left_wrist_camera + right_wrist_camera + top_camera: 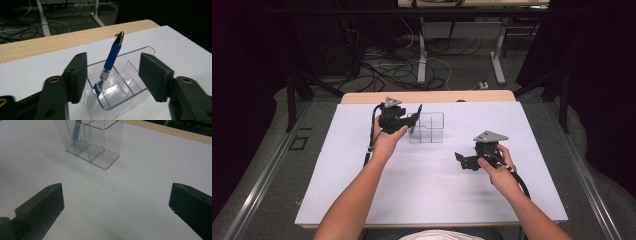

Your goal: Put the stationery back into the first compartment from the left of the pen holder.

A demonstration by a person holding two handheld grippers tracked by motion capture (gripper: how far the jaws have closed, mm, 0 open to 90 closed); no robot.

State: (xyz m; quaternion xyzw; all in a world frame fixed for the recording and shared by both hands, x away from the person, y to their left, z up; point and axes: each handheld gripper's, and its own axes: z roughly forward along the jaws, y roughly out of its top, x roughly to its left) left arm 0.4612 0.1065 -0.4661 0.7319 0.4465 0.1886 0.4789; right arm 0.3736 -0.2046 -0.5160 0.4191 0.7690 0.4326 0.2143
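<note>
We see a dark room with cables (387,70) on the floor and table legs (422,55) at the far end. The table (422,200) has a white top with a wood strip (427,96) along its far edge.

On the far middle of the white top stands a clear organiser (427,128), split into compartments. In the left gripper view the organiser (125,82) sits right in front of the jaws. In the right gripper view the organiser (92,140) stands well off at the far side.

The left gripper (411,120), held in the left hand (387,140), is just left of the organiser. Its jaws stand apart and grip nothing; the pads (77,75) are clear of the pen.

The right gripper (463,161), in the right hand (499,172), is near and right of the organiser, well apart from it. In the right gripper view we see its jaws wide apart, with bare table between them.

The blue pen (110,62) stands tilted in the organiser's left compartment, tip end down, its dark top end above the rim. It leans on the organiser wall. In the high view the pen (416,119) shows at the organiser's left edge, between the left gripper's jaws but free.
</note>
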